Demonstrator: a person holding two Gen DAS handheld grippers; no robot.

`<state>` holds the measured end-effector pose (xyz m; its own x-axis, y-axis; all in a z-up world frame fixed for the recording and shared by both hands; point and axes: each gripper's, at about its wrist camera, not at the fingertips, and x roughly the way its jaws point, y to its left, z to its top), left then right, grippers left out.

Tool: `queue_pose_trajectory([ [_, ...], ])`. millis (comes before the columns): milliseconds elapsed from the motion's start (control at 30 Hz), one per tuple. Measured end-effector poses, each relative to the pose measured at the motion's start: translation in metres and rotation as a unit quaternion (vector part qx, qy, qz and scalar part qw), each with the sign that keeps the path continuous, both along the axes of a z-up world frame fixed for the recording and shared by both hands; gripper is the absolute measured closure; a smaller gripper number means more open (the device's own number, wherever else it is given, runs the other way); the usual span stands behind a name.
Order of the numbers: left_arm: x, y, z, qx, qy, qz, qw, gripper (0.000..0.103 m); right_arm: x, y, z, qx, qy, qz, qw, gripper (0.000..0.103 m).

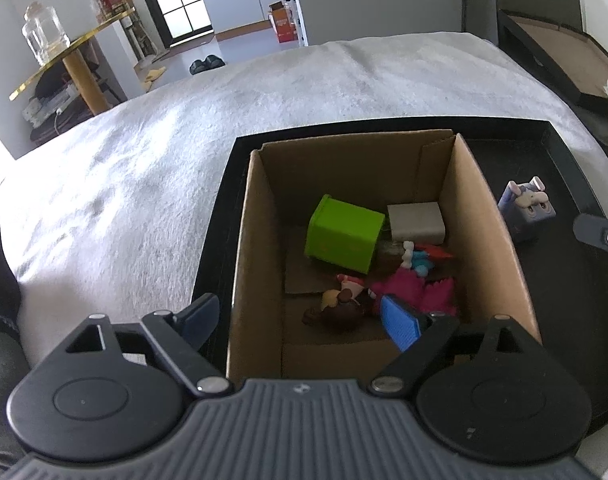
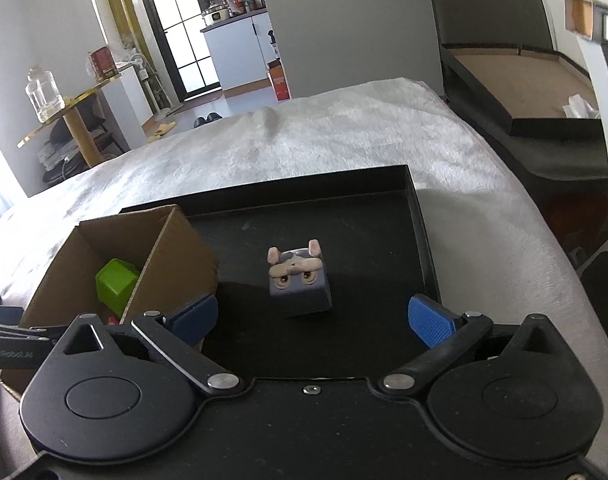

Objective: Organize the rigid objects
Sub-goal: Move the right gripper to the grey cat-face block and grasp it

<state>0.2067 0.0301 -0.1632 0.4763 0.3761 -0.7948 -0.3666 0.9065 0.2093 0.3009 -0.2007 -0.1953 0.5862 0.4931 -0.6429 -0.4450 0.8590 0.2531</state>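
Left gripper (image 1: 301, 318) hangs over the cardboard box (image 1: 259, 240), jaws spread wide, nothing held. Right gripper (image 2: 314, 320) low over the black tray (image 2: 420, 240), jaws wide apart, nothing held, aimed at the cube toy (image 2: 297, 282): grey-blue, rabbit-like face, tilted, possibly on one edge, beside the box.
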Motion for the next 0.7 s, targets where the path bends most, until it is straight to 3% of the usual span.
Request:
queue_pose_trajectory([
  [400,0.009,-0.003,-0.011,0.028,0.029,-0.003,0.9992,0.016,0.021,0.008,-0.011,0.022,0.001,0.01,1.0,0.0],
  [700,0.015,0.001,-0.012,0.031,0.029,-0.003,0.9991,0.016,0.028,0.021,-0.026,0.018,0.005,0.029,0.999,0.0],
])
